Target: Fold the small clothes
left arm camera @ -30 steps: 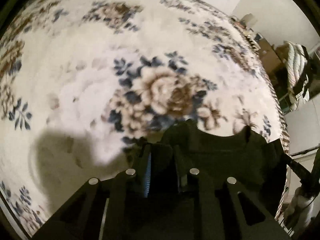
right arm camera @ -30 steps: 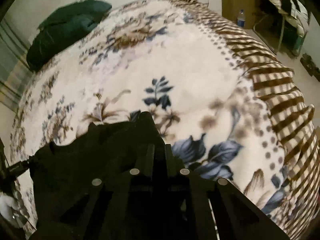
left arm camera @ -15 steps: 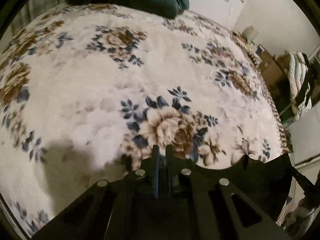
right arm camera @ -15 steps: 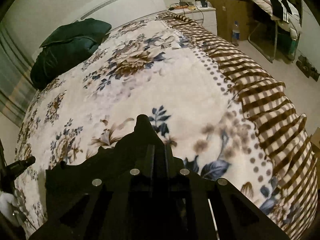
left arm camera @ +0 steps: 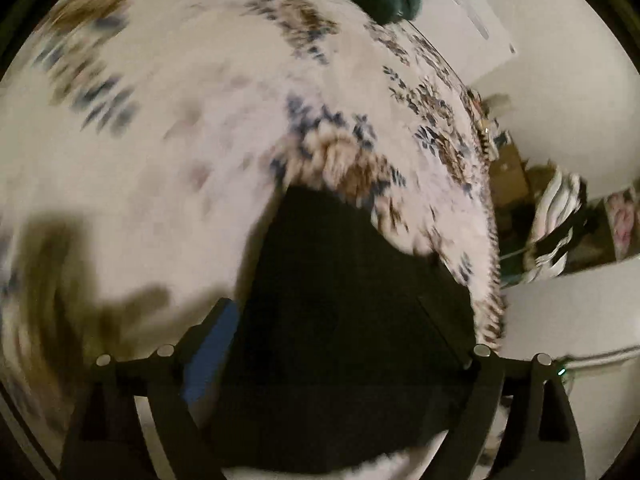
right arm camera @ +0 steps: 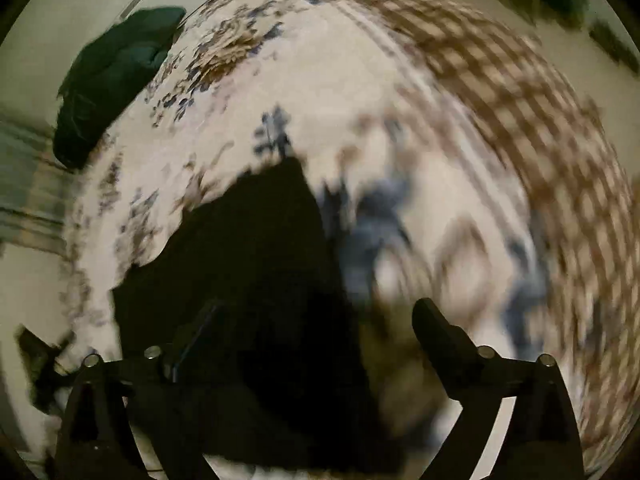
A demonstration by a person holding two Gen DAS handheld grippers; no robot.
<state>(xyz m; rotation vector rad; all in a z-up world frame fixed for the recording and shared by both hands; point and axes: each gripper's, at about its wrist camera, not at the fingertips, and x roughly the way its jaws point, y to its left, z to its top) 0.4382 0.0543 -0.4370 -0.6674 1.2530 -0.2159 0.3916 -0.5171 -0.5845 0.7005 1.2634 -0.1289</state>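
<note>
Now | both tongs just spread, pinching nothing | black garment (left arm camera: 340,320) blurred, edges cut off

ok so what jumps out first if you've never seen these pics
A black garment lies dark against the pale floral blanket, low in both views, between the spread fingers of the left hand-held gripper and the right hand-held gripper, whose jaws have just been opening. A dark green pillow sits at the bed's far end.

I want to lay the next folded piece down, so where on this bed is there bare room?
Free: the broad floral blanket between the black garment and the dark green pillow, and the stretch toward the brown checked border. Crowded: the near edge, under both open grippers.
</note>
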